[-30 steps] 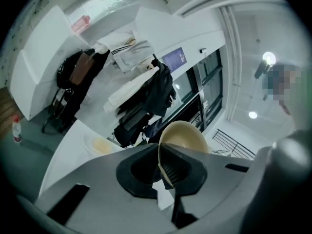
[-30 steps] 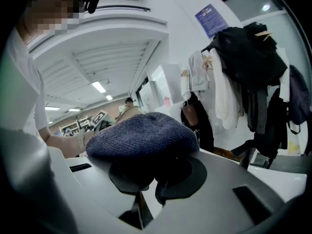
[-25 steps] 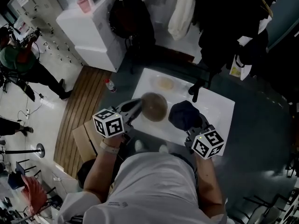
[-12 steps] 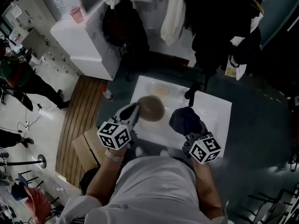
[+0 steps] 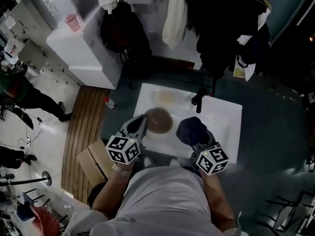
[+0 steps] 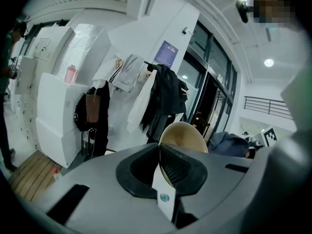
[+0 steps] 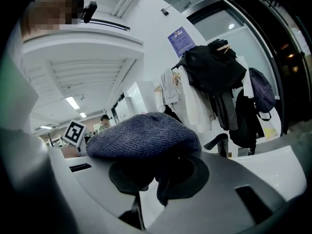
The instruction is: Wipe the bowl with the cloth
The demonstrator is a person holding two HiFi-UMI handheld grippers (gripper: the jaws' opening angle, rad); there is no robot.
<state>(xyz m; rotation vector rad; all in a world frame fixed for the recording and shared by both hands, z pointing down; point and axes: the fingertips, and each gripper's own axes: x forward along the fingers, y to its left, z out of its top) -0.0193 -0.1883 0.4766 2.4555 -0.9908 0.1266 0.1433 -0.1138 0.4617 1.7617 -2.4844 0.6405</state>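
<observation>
Rim of tan round bowl [image 6: 187, 133] pinched between closed jaws of left gripper [image 6: 160, 147], bowl rising just beyond tips. Dark blue knitted cloth [image 7: 144, 136] clamped in right gripper [image 7: 158, 172], bunched over jaws, hiding tips. Side by side above white rectangular sink [image 5: 226, 114].

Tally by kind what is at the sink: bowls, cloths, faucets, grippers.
bowl: 1
cloth: 1
faucet: 1
grippers: 2, the left gripper and the right gripper
Total: 5
</observation>
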